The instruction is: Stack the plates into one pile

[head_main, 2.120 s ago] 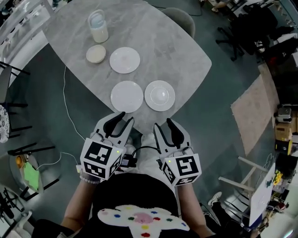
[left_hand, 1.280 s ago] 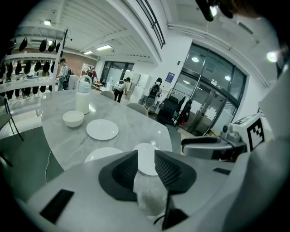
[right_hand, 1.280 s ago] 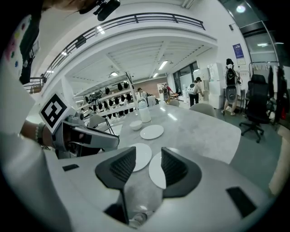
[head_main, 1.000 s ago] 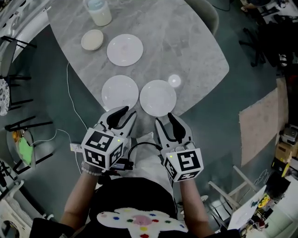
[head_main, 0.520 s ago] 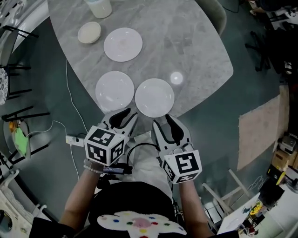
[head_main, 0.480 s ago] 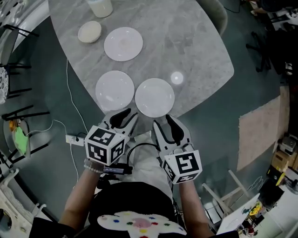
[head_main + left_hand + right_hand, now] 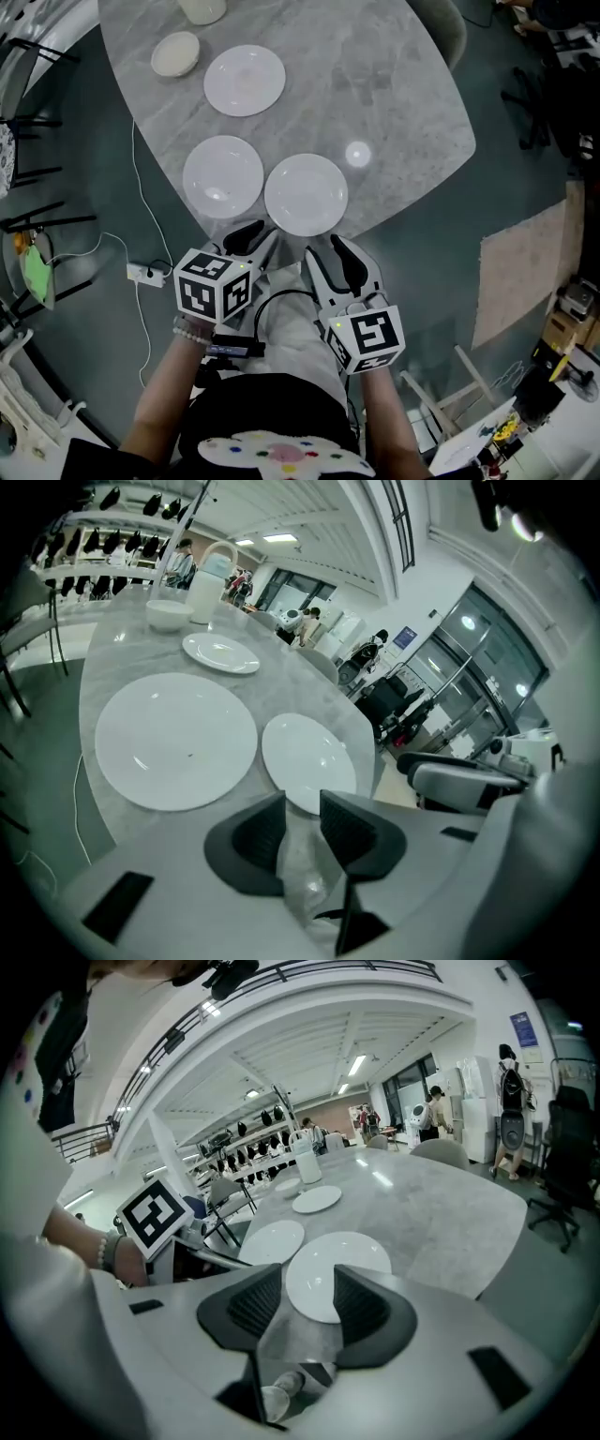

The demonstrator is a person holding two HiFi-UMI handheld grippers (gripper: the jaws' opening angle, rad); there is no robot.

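Our left gripper [image 7: 255, 236] and right gripper [image 7: 321, 247] hovered off the near edge of the grey marble-look table [image 7: 398, 103]. Both had their jaws apart with nothing between them. At twelve o'clock, just inside that edge, a round white ceramic left plate [image 7: 223, 176] and its right twin [image 7: 306, 194] sat rim beside rim. A third white plate [image 7: 245, 81] lay well apart at eleven o'clock, and bare tabletop opened at two.

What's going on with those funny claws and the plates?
A person holds a gripper in each hand. The left gripper and right gripper hover open and empty beside the table. Three plates lie apart: the near left plate, the near right plate and the far plate. Nothing is stacked yet.
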